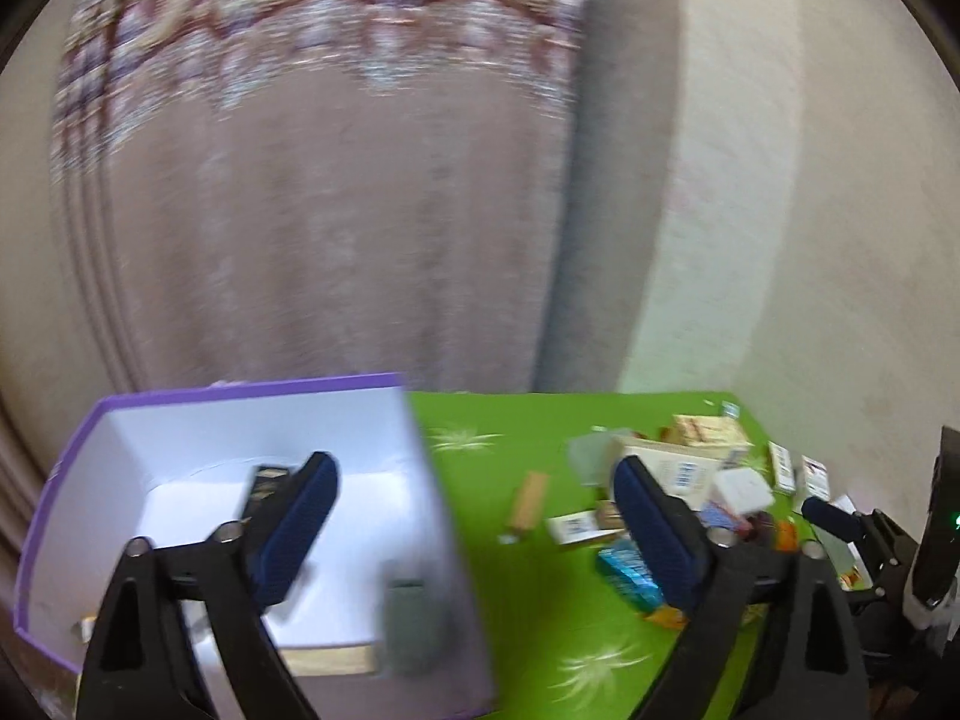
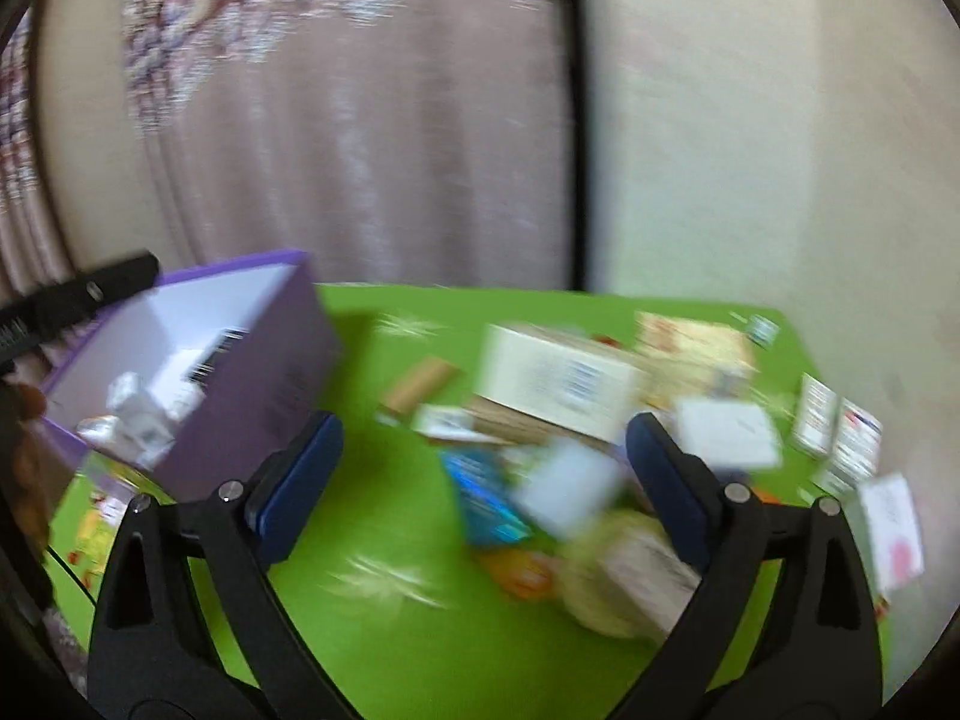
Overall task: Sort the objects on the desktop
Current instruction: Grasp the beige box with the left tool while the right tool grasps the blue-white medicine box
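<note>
over the purple box point(image 1: 66, 438), left tool point(image 1: 474, 534) gapes empty; right tool point(image 2: 483, 468) likewise, seemingly above blurred clutter.

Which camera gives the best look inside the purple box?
The left wrist view: it looks down into the purple box, showing its white floor. The right wrist view shows the box obliquely at far left, mostly its outer wall.

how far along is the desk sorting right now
Partly done. A few items already lie inside the purple box. Nothing is in hand: the left claw and right claw are both open and empty. Most of the clutter pile is still on the green table.
</note>
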The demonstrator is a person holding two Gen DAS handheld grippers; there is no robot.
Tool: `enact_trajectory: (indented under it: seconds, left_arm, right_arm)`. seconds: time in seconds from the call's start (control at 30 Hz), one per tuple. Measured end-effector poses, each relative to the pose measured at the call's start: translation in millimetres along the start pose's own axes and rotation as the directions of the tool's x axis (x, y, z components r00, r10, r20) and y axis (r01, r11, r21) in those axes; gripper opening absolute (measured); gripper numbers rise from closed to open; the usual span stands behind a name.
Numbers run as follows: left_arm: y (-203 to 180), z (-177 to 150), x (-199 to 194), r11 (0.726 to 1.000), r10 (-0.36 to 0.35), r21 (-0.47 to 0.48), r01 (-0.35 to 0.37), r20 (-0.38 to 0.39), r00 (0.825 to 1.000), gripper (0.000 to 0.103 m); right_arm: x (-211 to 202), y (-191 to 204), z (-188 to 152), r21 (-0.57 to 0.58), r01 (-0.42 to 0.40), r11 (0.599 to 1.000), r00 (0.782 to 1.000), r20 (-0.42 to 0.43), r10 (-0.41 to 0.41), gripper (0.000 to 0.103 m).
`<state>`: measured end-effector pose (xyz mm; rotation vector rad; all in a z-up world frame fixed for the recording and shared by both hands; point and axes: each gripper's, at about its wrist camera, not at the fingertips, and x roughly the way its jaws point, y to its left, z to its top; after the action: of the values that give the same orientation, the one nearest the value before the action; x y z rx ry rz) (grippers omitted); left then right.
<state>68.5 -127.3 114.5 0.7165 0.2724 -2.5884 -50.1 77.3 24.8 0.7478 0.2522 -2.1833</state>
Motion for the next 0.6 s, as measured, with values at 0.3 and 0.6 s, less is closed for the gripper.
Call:
enact_trajectory:
  seconds: [0.3, 0.6]
  left_arm:
    - [-99, -1, 57, 0.976, -0.123, 0.163, 0.142, -0.120, 0.985, 0.103]
    - [-139, -8, 123, 0.970, -0.119, 0.184, 0.159, -0.212, 0.970, 0.103]
  right_arm:
    - [0, -58, -41, 0.038, 0.075, 0.996, 0.996, -0.054, -0.073, 0.096]
    - [20, -68, -58, 0.010, 0.045, 0.999, 0.994, -0.101, -0.044, 0.096]
